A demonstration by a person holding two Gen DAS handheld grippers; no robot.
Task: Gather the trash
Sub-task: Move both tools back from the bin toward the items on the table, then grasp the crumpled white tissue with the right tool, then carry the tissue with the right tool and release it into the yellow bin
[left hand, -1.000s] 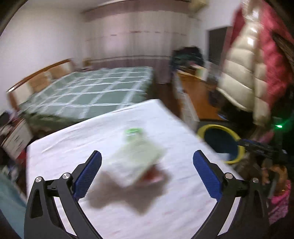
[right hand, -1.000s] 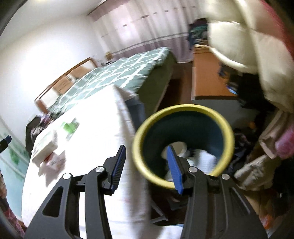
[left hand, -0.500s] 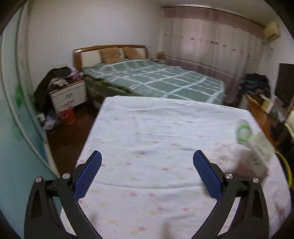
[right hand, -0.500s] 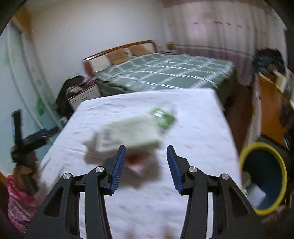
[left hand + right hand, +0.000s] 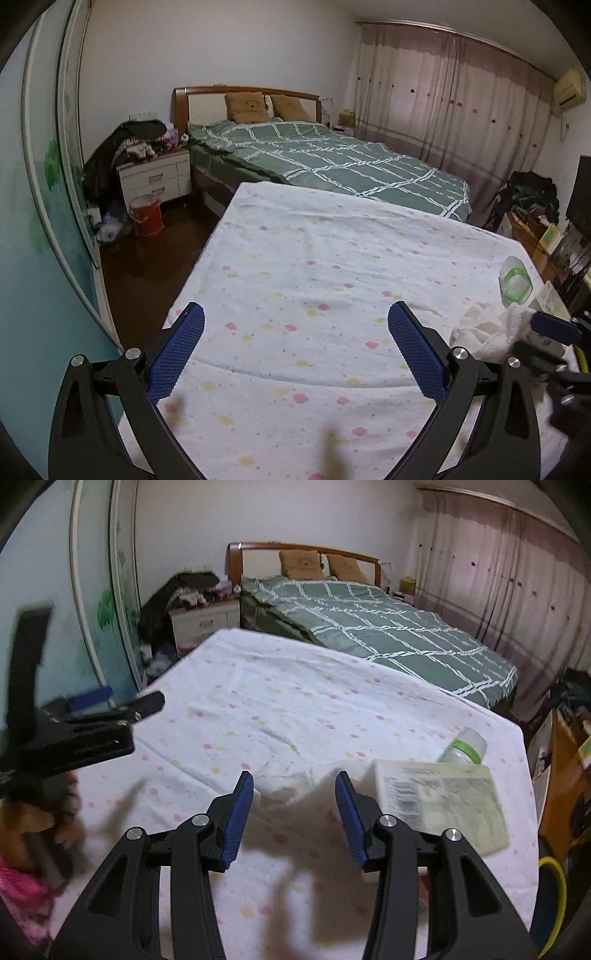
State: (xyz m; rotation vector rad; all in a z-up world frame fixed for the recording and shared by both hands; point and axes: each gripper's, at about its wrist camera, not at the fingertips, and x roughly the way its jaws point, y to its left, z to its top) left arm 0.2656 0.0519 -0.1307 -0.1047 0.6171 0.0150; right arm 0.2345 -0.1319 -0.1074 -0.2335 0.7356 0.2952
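The right tool [image 5: 294,814], jaws just opening and empty, hung above the tissue [image 5: 291,788] lying just ahead on the tabletop [image 5: 258,709]; soft, light, best pinched at its crumpled middle.

The right gripper [image 5: 294,812] is away from the yellow-rimmed bin [image 5: 553,897], now at the picture's lower right, and points over the table [image 5: 295,709] at a crumpled tissue [image 5: 291,786]. Its jaws have just been opening, nothing pressed between them. The left gripper [image 5: 295,347] now faces bare cloth; the box [image 5: 550,299] sits at the table's right edge.
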